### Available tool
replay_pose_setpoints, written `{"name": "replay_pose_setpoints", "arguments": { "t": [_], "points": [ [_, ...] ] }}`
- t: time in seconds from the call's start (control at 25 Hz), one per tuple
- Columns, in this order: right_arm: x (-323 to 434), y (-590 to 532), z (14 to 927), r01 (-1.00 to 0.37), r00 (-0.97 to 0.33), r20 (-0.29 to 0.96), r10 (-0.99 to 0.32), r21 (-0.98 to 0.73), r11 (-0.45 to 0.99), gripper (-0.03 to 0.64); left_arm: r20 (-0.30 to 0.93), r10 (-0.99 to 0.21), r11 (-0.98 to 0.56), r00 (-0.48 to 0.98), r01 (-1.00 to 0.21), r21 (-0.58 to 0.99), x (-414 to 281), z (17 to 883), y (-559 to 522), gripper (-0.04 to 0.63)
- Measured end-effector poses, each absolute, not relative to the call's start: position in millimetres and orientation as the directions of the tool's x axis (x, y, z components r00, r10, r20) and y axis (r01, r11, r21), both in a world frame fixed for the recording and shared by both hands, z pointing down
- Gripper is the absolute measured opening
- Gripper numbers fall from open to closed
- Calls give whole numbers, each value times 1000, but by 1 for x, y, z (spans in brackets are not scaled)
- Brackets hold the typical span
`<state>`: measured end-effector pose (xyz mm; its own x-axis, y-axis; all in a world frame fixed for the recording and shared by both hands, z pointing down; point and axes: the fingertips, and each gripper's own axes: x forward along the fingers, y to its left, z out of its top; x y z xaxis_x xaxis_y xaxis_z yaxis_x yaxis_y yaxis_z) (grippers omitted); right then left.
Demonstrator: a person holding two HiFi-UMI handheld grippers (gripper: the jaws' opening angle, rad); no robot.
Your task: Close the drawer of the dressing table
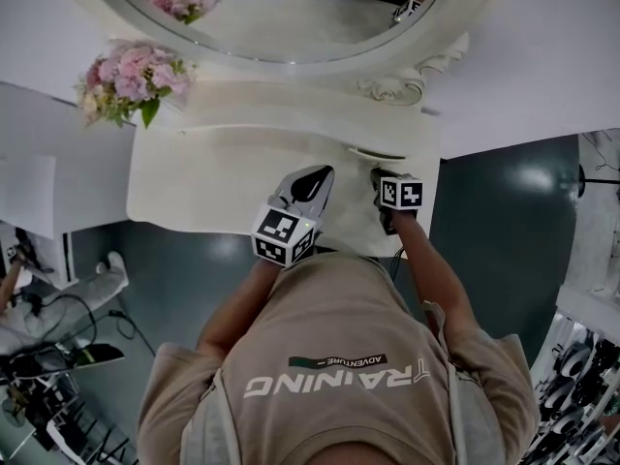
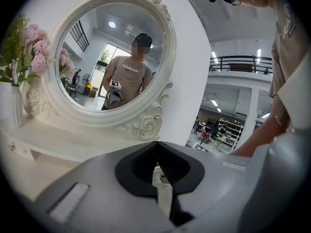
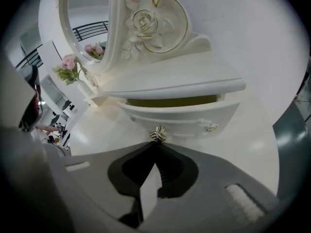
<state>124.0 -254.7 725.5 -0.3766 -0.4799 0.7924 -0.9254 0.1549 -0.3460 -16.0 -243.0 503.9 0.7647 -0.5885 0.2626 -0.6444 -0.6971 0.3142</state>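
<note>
The white dressing table (image 1: 203, 177) has a small drawer (image 3: 180, 114) under its raised shelf at the right, pulled out a little so a yellowish gap shows above its front. A metal knob (image 3: 157, 134) sits in the middle of the drawer front. My right gripper (image 3: 155, 143) is shut and empty, its tips right at that knob; whether they touch it I cannot tell. In the head view the right gripper (image 1: 378, 177) points at the drawer (image 1: 373, 153). My left gripper (image 2: 156, 143) is shut and empty and hangs over the tabletop toward the mirror base; in the head view the left gripper (image 1: 312, 177) is beside the right one.
An oval mirror (image 1: 281, 17) in a carved white frame stands at the back. A vase of pink flowers (image 1: 131, 80) is on the shelf at the left. A second small drawer (image 2: 19, 149) sits under the left shelf. Dark floor (image 1: 494, 221) lies to the right of the table.
</note>
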Motion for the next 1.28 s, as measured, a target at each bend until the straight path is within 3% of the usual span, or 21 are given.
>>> {"name": "replay_pose_setpoints", "arguments": {
  "t": [0.84,1.04,1.28],
  "points": [
    [123,-268,706,-905,-413,722,-555,-394,160,3,263,-607,-690,750,-661,296,-24,498,-235,15],
    [129,-240,695,-909,-413,705,-577,-361,209,3,257,-595,-706,762,-648,286,-22,495,-235,15],
    [115,-199,626,-882,-470,598,-649,-286,375,2,237,-577,-737,781,-624,262,-16,483,-238,15]
  ]
}}
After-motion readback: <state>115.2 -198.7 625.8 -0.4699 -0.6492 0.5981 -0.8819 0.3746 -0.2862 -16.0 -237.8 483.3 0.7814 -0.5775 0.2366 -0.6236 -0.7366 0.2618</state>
